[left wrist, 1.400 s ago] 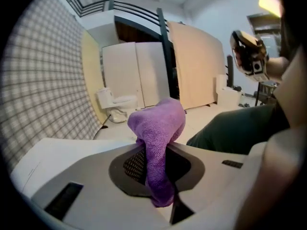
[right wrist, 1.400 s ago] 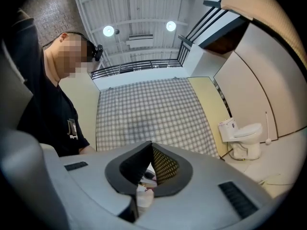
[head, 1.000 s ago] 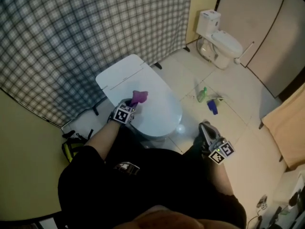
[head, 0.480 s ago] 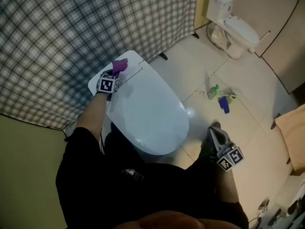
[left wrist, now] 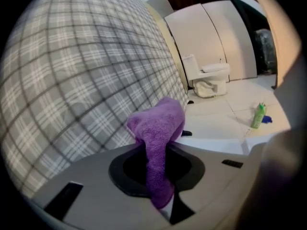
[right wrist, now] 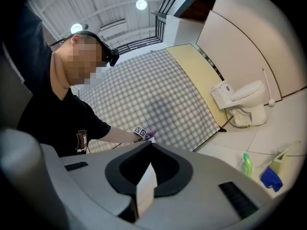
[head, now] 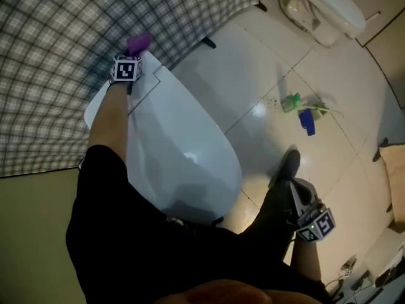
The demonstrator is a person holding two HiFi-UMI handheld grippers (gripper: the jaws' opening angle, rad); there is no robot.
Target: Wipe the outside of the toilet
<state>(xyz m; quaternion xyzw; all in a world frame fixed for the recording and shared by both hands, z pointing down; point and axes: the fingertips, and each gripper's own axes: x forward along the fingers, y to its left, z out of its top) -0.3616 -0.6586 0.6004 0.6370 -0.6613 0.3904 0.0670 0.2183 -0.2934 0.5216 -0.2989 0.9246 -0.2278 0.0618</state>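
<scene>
The large white toilet [head: 183, 151] fills the middle left of the head view, its lid down. My left gripper [head: 135, 49] reaches to the toilet's far end by the plaid curtain and is shut on a purple cloth [head: 139, 42]. In the left gripper view the cloth [left wrist: 158, 143] hangs bunched from between the jaws, hiding their tips, with the toilet's white edge [left wrist: 216, 140] just beyond. My right gripper [head: 293, 190] hangs low at the right, beside the person's leg and away from the toilet. Its jaws [right wrist: 146, 174] are shut on nothing.
A plaid curtain [head: 63, 43] stands close behind the toilet. On the tiled floor to the right lie a green bottle [head: 291, 101] and a blue sprayer [head: 307, 120]. A second, smaller toilet [head: 323, 5] stands at the far right corner. A dark shoe [head: 288, 166] rests near the bowl.
The left gripper has carried the purple cloth from the middle of the lid back to the toilet's far end by the curtain. The right gripper has stayed low beside the leg.
</scene>
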